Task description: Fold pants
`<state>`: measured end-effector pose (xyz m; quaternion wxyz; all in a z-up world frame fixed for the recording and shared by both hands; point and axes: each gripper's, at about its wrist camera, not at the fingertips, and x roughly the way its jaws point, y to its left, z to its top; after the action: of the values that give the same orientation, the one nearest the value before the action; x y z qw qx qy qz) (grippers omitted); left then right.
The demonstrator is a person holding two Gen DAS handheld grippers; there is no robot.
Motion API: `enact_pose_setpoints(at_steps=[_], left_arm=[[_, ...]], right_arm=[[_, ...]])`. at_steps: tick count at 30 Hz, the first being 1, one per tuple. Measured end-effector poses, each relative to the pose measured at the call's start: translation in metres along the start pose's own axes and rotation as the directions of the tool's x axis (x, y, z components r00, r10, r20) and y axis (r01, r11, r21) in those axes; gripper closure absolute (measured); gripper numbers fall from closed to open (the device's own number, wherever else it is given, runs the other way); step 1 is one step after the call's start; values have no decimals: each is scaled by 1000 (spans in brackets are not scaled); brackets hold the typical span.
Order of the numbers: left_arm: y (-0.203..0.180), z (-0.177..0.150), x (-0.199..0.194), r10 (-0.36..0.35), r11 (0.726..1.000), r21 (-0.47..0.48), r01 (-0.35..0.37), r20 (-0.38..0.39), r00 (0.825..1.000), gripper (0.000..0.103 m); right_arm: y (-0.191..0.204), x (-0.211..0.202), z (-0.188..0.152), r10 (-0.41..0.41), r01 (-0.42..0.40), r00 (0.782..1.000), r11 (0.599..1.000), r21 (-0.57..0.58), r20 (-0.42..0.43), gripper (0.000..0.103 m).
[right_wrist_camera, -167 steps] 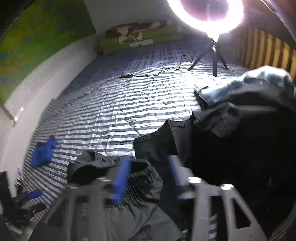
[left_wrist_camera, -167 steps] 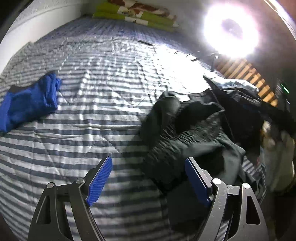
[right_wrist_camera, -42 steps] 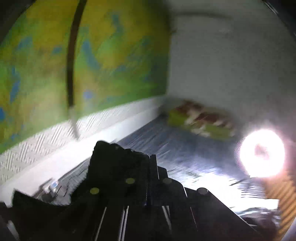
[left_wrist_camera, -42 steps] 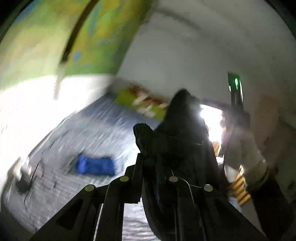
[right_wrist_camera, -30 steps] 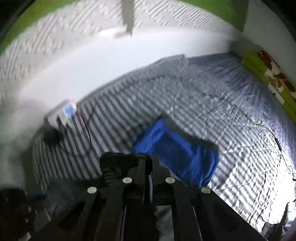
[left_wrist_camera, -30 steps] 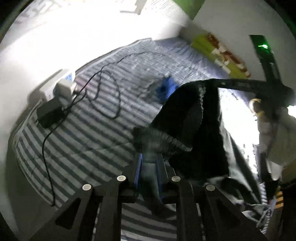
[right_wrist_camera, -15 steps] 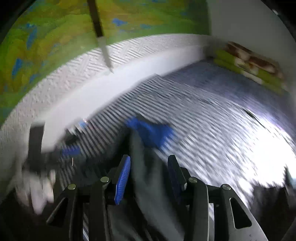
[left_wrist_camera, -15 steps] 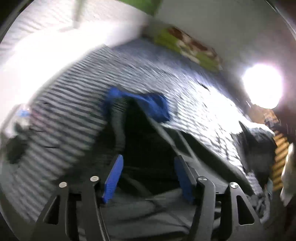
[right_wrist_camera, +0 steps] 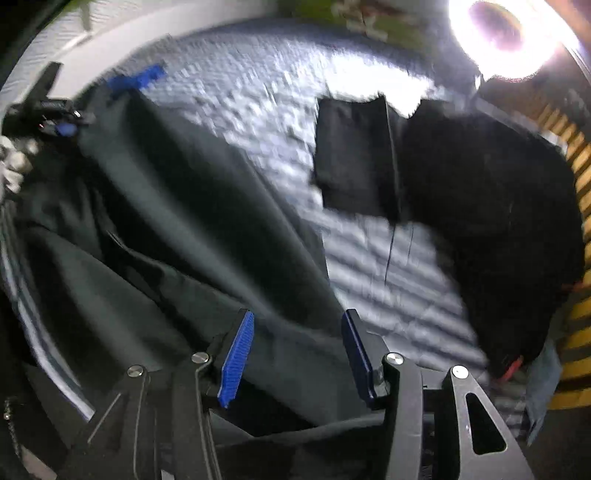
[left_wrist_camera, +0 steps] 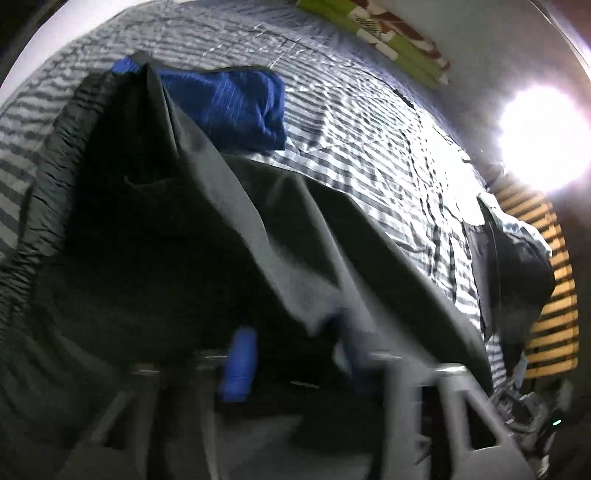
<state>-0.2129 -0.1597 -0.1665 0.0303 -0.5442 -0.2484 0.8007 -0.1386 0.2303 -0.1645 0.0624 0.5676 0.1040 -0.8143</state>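
Dark grey pants (left_wrist_camera: 207,229) lie spread over the striped bed (left_wrist_camera: 369,155), with a raised fold running down their middle and the gathered waistband at the left. My left gripper (left_wrist_camera: 295,332) is blurred low in its view. Its blue pads (left_wrist_camera: 240,362) stand apart and its jaws are closing, with an edge of that fold between them. In the right wrist view the pants (right_wrist_camera: 177,229) run from the far left down under my right gripper (right_wrist_camera: 298,314). Its jaws are opening, the cloth lies below and between the pads, and neither pad presses it.
A folded blue garment (left_wrist_camera: 236,107) lies just beyond the pants. A heap of dark clothes (right_wrist_camera: 480,221) fills the right side of the bed, with wooden slats (left_wrist_camera: 554,295) behind. A ring light (right_wrist_camera: 506,33) glares at the upper right. Green cushions (left_wrist_camera: 388,33) line the far wall.
A second ago both grippers were shut on the pants, held up. They swung down and right, the jaws came apart, and the pants now lie on the bed.
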Motion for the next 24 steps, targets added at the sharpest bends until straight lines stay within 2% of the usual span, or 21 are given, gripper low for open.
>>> enact_pose_setpoints(at_steps=[4,7,9,10,12,14,16,19,23,24], left_arm=[[3,6,-3,-23,999,-39,25,28,999,97],[-7,12,-19,-39,999,-22,40,66,997,98],[-17,16,-31,-43,999,1,43,97,994,98],[-19,17,-36,-45,999,6,45,104,994,98],[-27,19,-44,-52,999,18,50,115,992,98],[-35,21,-50,-43,999,38,39,128,991,98],[-38,22,-57,-43,998,45,38,134,990,98],[-38,23,-61,-44,998,40,39,137,990,98],[-38,25,-72,-42,998,46,36,146,988,98],[-39,26,-74,-42,998,48,35,150,988,98]], right_arm=[[10,11,-32,115,-121,985,992,-39,-130,58],[32,-1,-54,170,-194,970,972,-134,-172,59],[34,-14,-51,162,-178,979,974,-139,-123,59],[33,-23,-45,158,-166,985,976,-138,-66,59],[32,-34,-32,97,-92,995,984,-150,27,58],[36,-38,-16,71,-55,994,983,-173,87,51],[49,-33,-5,56,-30,994,968,-249,98,47],[75,-20,0,30,8,995,928,-373,94,47],[90,5,4,3,31,997,886,-462,72,47],[91,10,4,-3,32,998,880,-474,60,50]])
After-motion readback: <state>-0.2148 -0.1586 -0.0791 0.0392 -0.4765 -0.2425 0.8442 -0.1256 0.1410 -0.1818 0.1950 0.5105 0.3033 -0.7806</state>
